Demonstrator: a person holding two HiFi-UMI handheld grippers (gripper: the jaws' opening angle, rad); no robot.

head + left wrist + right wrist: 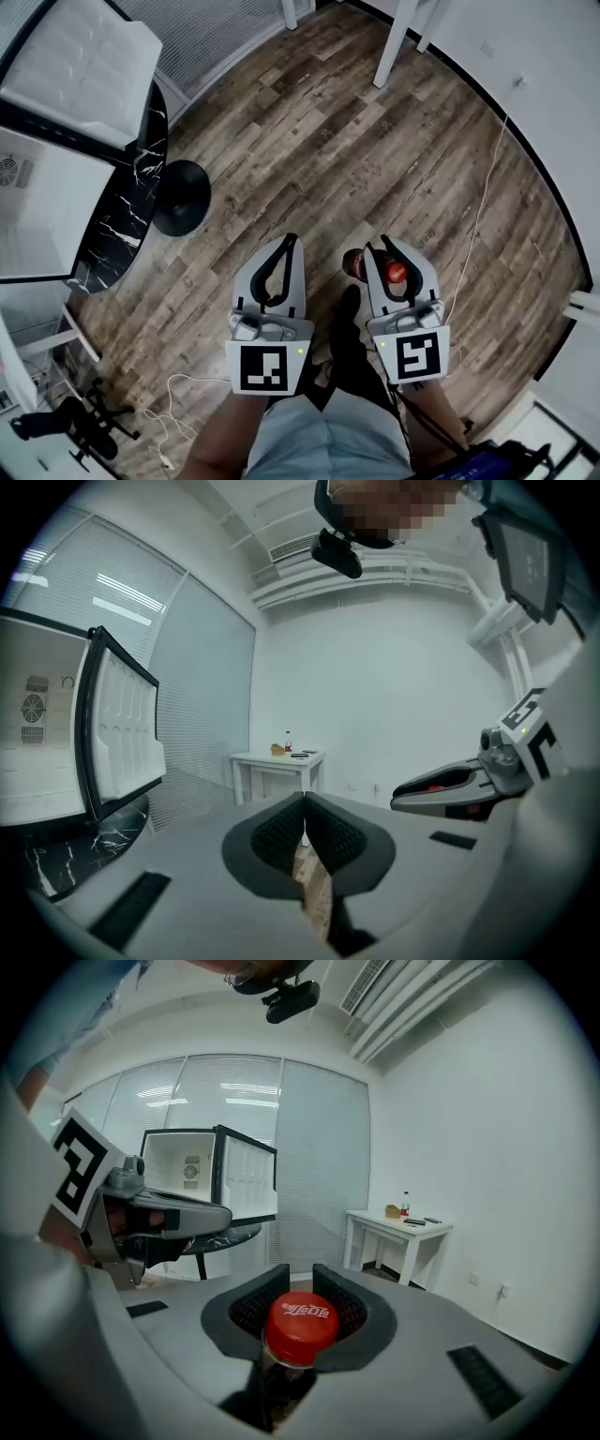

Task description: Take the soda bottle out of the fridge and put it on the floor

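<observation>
Soda bottle (302, 1324) is out of the fridge (192, 1177), red cap up. My right tool (300, 1277) grips it at the cap end, jaws partly apart around it, over the wood floor (375, 141). My left tool (304, 803) is clenched tip to tip, empty, beside the right one. Fridge door open.

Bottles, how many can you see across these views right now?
2. The soda bottle is gripped below its cap by the right gripper; a small bottle stands on the white table. More could be hidden inside the fridge.
</observation>
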